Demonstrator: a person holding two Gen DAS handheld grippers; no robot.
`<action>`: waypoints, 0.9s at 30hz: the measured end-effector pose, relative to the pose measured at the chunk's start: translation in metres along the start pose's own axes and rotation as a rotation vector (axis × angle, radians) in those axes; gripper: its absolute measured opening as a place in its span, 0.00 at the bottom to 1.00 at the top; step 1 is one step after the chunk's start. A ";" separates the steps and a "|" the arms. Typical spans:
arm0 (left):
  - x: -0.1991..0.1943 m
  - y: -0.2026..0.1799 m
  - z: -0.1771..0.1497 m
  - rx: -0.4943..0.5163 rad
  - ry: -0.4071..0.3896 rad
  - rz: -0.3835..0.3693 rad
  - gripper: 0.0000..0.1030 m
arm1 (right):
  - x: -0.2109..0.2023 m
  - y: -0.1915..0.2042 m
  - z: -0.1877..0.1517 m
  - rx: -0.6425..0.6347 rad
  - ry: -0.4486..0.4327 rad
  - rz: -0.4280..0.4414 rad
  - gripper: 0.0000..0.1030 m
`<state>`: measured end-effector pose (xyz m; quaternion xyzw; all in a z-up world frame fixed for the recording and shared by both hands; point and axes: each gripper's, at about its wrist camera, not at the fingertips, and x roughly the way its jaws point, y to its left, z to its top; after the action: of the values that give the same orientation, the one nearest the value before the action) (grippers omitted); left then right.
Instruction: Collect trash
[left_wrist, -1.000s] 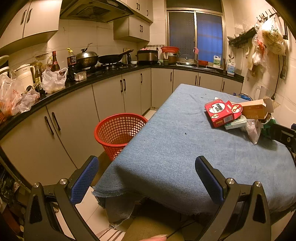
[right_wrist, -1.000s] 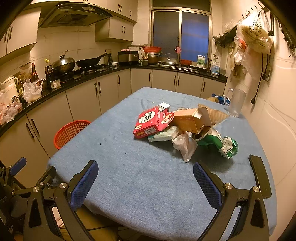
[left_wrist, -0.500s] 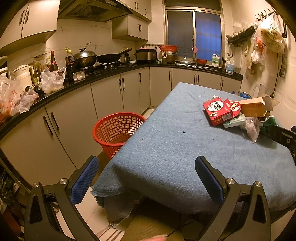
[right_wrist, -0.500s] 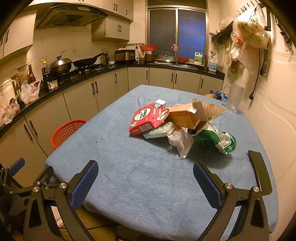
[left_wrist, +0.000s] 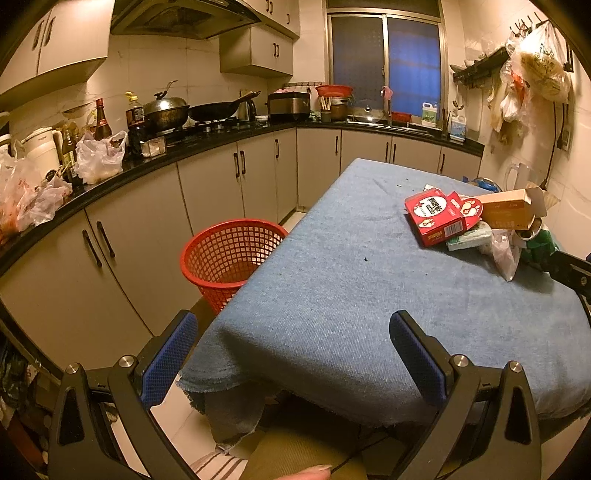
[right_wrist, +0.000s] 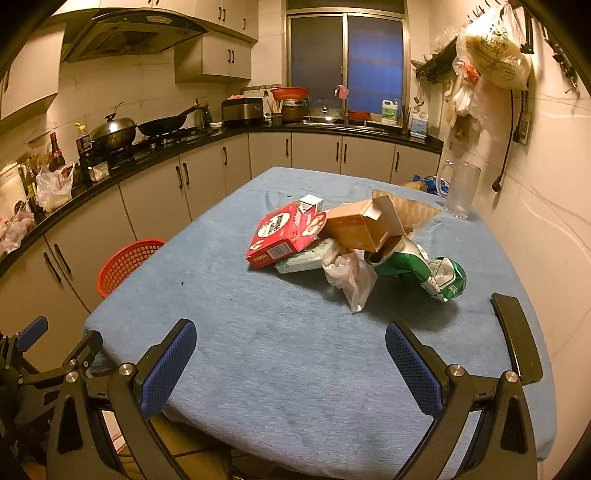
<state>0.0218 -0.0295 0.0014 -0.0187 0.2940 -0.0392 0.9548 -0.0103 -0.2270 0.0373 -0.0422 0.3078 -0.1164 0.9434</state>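
Note:
A pile of trash lies on the blue-clothed table (right_wrist: 258, 332): a red box (right_wrist: 284, 232), a brown open carton (right_wrist: 358, 229), a pale green packet (right_wrist: 306, 258), a clear plastic bag (right_wrist: 351, 277) and a crushed green can (right_wrist: 413, 266). The red box (left_wrist: 436, 216) and carton (left_wrist: 509, 212) also show in the left wrist view. A red mesh basket (left_wrist: 229, 254) stands on the floor left of the table. My right gripper (right_wrist: 291, 362) is open and empty, short of the pile. My left gripper (left_wrist: 291, 350) is open and empty at the table's near corner.
A clear jug (right_wrist: 460, 192) stands at the table's far right by the wall. A dark phone-like slab (right_wrist: 517, 339) lies at the right edge. Cabinets and a cluttered black counter (left_wrist: 110, 173) run along the left and back. Bags (right_wrist: 491, 55) hang on the right wall.
Both grippers have moved slightly forward and up, so the trash pile and basket appear a little closer. Both stay open and empty.

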 end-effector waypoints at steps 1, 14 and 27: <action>0.002 -0.002 0.001 0.005 0.001 -0.002 1.00 | 0.001 -0.002 0.000 0.002 0.002 -0.003 1.00; 0.024 -0.047 0.023 0.097 0.029 -0.095 1.00 | 0.006 -0.050 0.000 0.096 0.020 -0.065 1.00; 0.051 -0.086 0.032 0.197 0.097 -0.135 1.00 | 0.018 -0.097 -0.005 0.187 0.060 -0.126 1.00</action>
<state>0.0766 -0.1195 0.0042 0.0573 0.3327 -0.1330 0.9319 -0.0181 -0.3258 0.0374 0.0304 0.3205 -0.2047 0.9244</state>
